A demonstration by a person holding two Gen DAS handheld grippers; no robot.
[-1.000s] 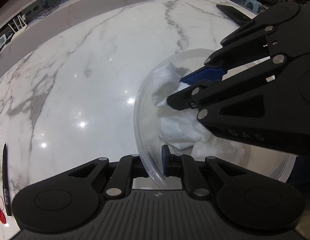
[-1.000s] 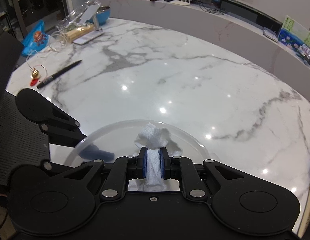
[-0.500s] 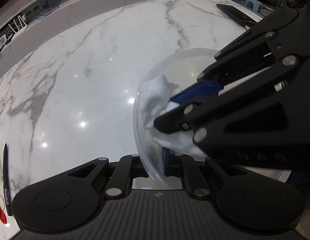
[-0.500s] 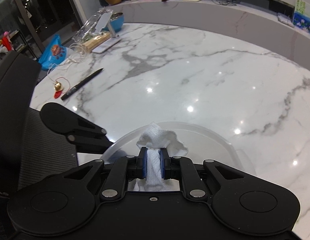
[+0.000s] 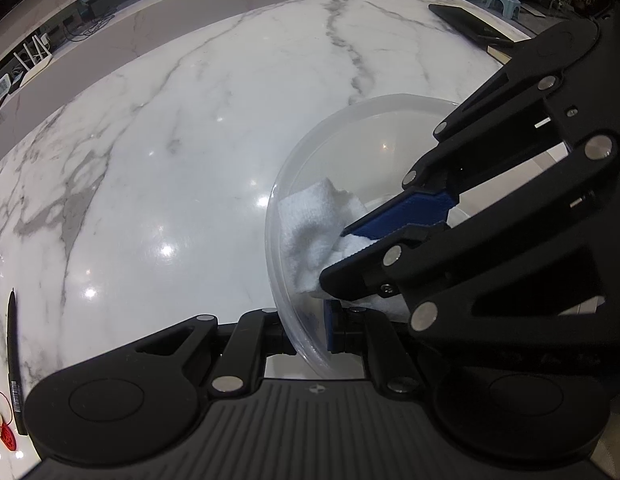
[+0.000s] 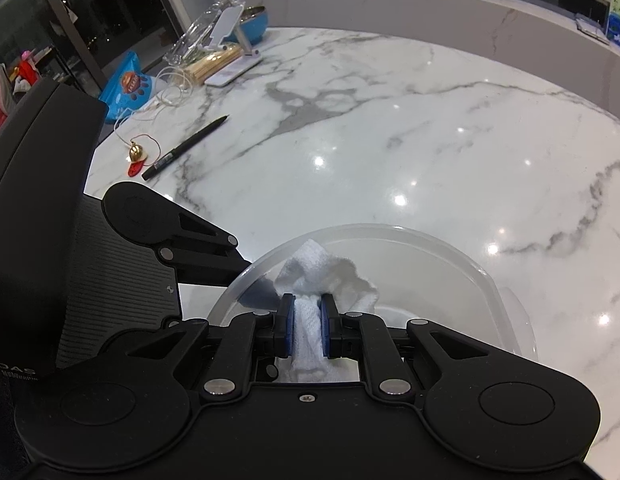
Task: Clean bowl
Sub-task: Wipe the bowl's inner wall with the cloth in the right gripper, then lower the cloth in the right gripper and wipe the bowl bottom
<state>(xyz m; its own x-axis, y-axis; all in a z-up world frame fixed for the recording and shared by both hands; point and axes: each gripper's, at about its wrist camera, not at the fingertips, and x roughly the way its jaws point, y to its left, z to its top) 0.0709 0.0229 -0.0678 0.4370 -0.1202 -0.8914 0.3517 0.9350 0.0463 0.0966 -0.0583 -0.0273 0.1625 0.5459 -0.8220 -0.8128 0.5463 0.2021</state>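
The clear bowl [image 6: 449,264] sits at the near edge of the white marble counter [image 6: 389,128]. The left gripper [image 5: 310,332] has its fingers clamped on the bowl's near-left rim, one finger inside the wall and one outside. The right gripper [image 6: 308,330] has its fingers closed on a white cloth [image 6: 325,272], which is pressed against the bowl's inner left wall. On the counter to the far left lie a black pen [image 6: 186,148] and a small gold bell on a red cord [image 6: 136,154], well apart from the bowl.
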